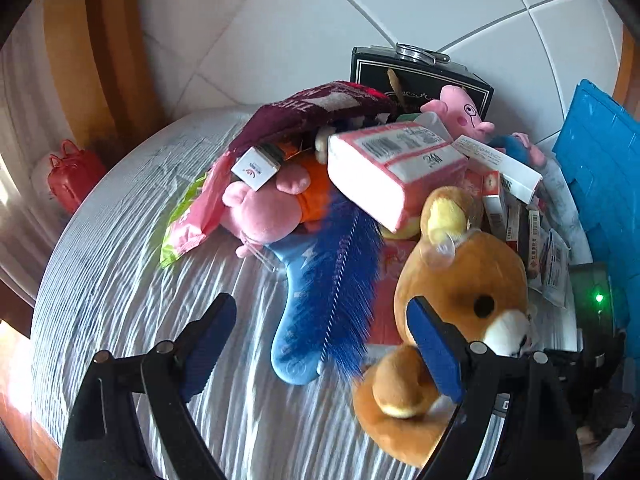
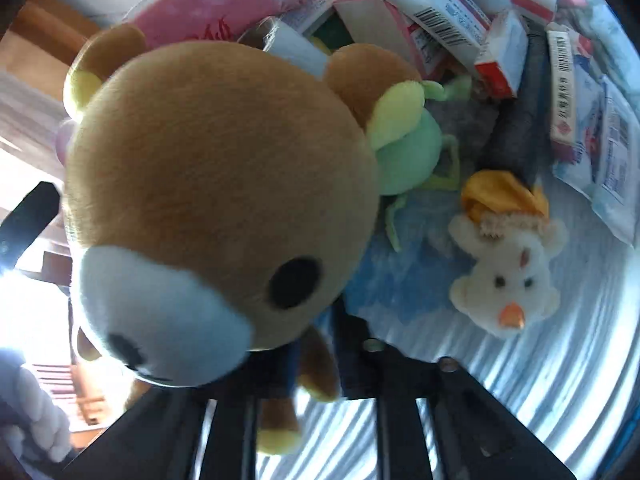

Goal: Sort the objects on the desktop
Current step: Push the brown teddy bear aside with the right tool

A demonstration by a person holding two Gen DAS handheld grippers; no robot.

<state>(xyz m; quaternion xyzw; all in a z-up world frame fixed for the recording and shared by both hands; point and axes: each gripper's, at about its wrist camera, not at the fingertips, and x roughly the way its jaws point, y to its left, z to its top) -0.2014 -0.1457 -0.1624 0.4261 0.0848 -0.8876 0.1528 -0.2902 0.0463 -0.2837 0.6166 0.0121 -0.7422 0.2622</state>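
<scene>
A brown bear plush point(image 2: 224, 184) fills the right wrist view, its head close to the lens. Its small body hangs between the jaws of my right gripper point(image 2: 316, 360), which is shut on it. In the left wrist view the same bear point(image 1: 460, 292) lies at the right of the pile. Part of it is hidden behind the right finger of my left gripper point(image 1: 320, 304). That gripper is open above a blue hairbrush point(image 1: 320, 304) and touches nothing. The right gripper's black body with a green light point(image 1: 598, 300) shows at the right edge.
The round table point(image 1: 120, 280) has a white striped cloth. The pile holds a pink tissue pack point(image 1: 392, 168), two pink pig plushes point(image 1: 264, 208), a maroon knit point(image 1: 320, 108), carton boxes point(image 2: 440, 8), a green plush point(image 2: 408, 152) and a white chick point(image 2: 508, 272). A blue crate point(image 1: 600, 168) stands right.
</scene>
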